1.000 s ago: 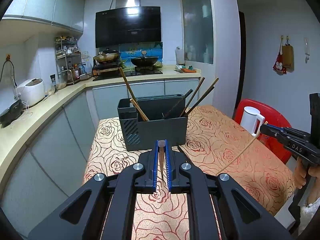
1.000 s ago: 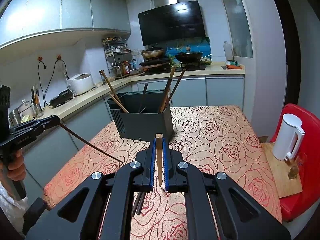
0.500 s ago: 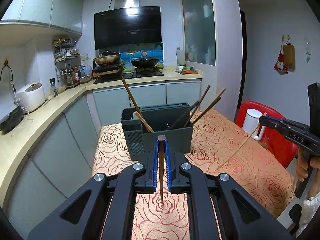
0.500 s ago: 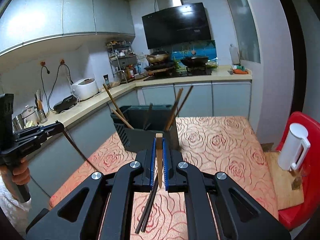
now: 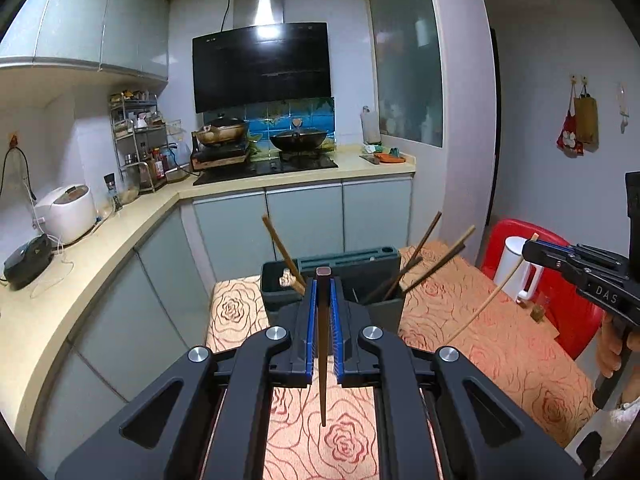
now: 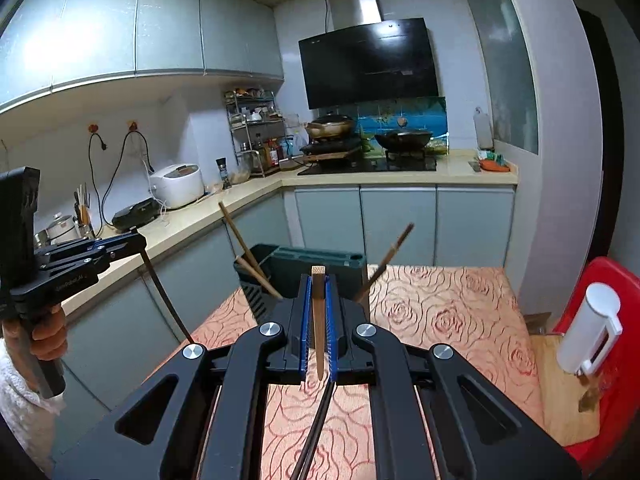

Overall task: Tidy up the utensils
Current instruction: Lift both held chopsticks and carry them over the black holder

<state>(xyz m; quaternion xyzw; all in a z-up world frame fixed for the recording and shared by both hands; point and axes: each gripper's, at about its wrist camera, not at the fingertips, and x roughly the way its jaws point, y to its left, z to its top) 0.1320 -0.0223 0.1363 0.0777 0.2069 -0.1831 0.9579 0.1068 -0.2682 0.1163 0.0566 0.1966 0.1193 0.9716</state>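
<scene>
**Two chopsticks held clear of the table, holder just beyond**

The left gripper (image 5: 323, 312) was seen pressed together on a dark brown chopstick (image 5: 322, 360), which was pinched near its blunt square top between the blue pads and hung tip-down over the tablecloth (image 5: 492, 344). The right gripper (image 6: 316, 316) was likewise clamped on a pale bamboo chopstick (image 6: 318, 320), held near its upper end; from the left view its thin lower length was seen slanting down toward the table without touching it.

The dark grey utensil holder (image 5: 360, 272) was placed at the far end of the table, just beyond both sets of fingertips. Several chopsticks were already lodged in it: brown ones tilted left in the left compartment (image 6: 244, 244), others splayed to the right (image 5: 428, 256). A pair of dark chopsticks (image 6: 316, 428) was left lying flat on the cloth beneath the right gripper.

The table's left edge was bounded by a narrow aisle and grey cabinet fronts (image 5: 160, 280); its right edge was met by a red chair (image 6: 600, 300) carrying a white kettle (image 6: 592, 332). Open cloth was available to the right of the holder.

The holder was rectangular, matte plastic, with a slotted lid section and a vented side. The cloth was glossy, gold with red rose outlines. The gripper bodies were black, angular, with silver bolts.
</scene>
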